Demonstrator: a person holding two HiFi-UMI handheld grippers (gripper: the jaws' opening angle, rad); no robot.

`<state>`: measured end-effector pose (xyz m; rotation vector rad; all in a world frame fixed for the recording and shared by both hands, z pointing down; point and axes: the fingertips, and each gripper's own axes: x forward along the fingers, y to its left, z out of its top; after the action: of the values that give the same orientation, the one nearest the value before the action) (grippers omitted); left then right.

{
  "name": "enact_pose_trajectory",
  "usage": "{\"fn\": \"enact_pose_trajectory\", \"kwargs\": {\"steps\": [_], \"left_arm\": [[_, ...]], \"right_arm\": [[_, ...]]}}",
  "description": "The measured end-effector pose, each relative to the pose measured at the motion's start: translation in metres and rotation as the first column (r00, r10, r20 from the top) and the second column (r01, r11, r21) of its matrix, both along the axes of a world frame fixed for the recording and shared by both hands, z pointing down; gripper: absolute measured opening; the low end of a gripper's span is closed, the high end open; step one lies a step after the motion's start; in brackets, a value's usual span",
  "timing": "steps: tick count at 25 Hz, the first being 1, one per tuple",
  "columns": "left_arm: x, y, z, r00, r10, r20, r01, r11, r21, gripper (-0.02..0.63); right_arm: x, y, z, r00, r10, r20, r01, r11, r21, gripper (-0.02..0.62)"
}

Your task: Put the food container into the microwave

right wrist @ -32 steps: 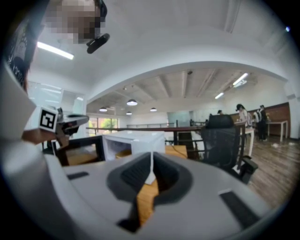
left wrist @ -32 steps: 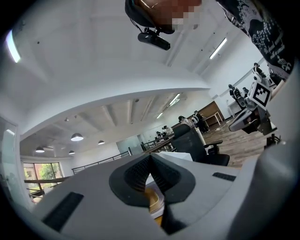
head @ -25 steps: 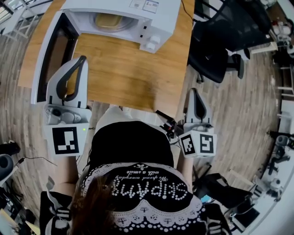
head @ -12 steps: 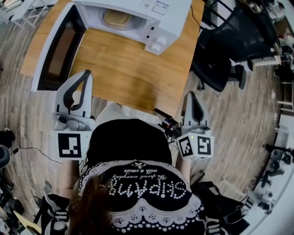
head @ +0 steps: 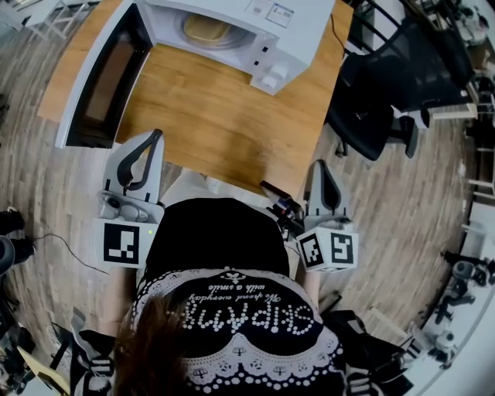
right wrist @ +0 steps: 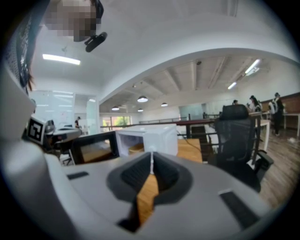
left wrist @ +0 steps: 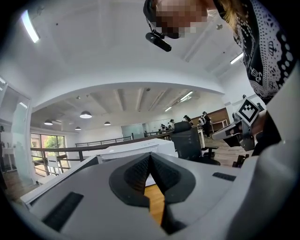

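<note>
Food container [head: 207, 29] sits inside microwave [head: 290, 27], far from left tongs [head: 156, 134], right tongs [head: 319, 164], both closed.

A wooden table [head: 209, 124] fills the upper middle of the head view, and its near edge is bare. A black office chair [head: 383, 85] stands just off the table's right edge on a plank floor [head: 410, 201]. A thin black cable [head: 69, 251] trails over the floor, off the table's near left corner. A white frame [head: 66, 14] stands beyond the far left corner. Far behind, round ceiling lamps [left wrist: 85, 114] hang above a railing [left wrist: 101, 140], and a few people [left wrist: 205, 118] stand in the distance.
</note>
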<state>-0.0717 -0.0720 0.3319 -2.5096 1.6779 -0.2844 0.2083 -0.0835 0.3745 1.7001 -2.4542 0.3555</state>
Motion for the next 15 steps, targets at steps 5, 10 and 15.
{"fn": "enact_pose_trajectory", "kwargs": {"steps": [5,10,15], "left_arm": [[0.0002,0.0005,0.0059,1.0,-0.009,-0.02,0.009,1.0,-0.005,0.029],[0.0053,0.001,0.0071,0.999,-0.009,-0.048,0.008,1.0,-0.019,0.029],[0.0094,0.0057,0.0048,0.999,-0.005,-0.038,0.004,1.0,-0.022,0.029]], "right_arm": [[-0.0017,0.0022,0.0093,1.0,-0.007,0.008,0.007,1.0,-0.018,0.037],[-0.0017,0.0023,0.0104,1.0,-0.007,0.008,0.007,1.0,-0.021,0.037],[0.0013,0.0051,0.011,1.0,-0.002,0.01,0.002,1.0,-0.024,0.037]]}}
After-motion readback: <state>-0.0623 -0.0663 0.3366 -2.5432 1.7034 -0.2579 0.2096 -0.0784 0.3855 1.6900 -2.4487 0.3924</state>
